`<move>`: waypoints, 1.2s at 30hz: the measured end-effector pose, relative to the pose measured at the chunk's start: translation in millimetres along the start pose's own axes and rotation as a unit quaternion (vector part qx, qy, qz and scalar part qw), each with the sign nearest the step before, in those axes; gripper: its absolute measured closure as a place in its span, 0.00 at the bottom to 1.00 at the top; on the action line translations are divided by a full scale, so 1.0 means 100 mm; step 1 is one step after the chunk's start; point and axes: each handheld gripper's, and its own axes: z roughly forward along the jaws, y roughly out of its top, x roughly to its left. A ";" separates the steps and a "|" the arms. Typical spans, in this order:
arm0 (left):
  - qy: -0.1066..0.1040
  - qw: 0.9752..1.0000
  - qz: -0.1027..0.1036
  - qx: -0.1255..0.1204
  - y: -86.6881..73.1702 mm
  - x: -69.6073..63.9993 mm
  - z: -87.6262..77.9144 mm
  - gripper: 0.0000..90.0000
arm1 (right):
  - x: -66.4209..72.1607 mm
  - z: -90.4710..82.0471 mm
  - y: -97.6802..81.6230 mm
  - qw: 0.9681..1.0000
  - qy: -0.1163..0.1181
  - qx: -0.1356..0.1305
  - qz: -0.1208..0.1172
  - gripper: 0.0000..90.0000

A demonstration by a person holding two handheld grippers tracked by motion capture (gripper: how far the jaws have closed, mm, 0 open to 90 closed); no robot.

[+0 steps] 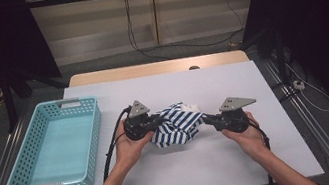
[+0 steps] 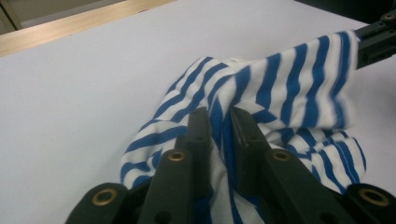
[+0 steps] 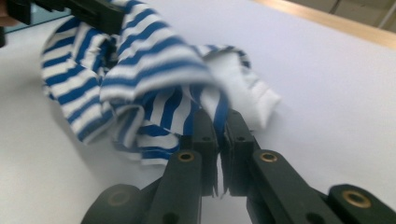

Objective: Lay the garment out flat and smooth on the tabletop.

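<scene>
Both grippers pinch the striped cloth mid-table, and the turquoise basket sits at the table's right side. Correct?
Not quite. The left gripper and right gripper do each pinch the striped cloth, but the turquoise basket stands at the table's left side, beside the left hand. The high view shows this.

Right tool (image 3: pixel 220 122) clamped on striped cloth (image 3: pixel 140 70)

light: even, bright on table (image 1: pixel 263 152) | surroundings: dark | claw views: soft, striped cloth (image 3: pixel 154 70) blurred
</scene>
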 end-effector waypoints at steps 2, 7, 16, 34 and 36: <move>-0.008 1.000 -0.003 -0.012 0.02 0.00 -0.04 0.89 | -0.04 -0.04 0.02 1.000 -0.009 -0.008 0.004 0.95; -0.022 0.999 -0.003 -0.030 0.10 -0.07 -0.13 0.89 | -0.06 -0.20 0.15 0.998 -0.029 -0.048 0.002 0.95; -0.052 0.998 0.022 -0.023 0.10 -0.22 -0.29 0.89 | 0.01 -0.45 0.29 0.996 -0.023 -0.087 -0.011 0.95; -0.046 0.995 0.045 0.073 -0.31 -0.30 -0.17 0.67 | 0.41 -0.31 -0.25 0.997 0.062 0.021 -0.042 0.94; -0.020 0.995 0.065 0.070 -0.24 -0.32 -0.16 0.52 | 0.42 -0.30 -0.25 0.998 0.050 0.023 -0.041 0.92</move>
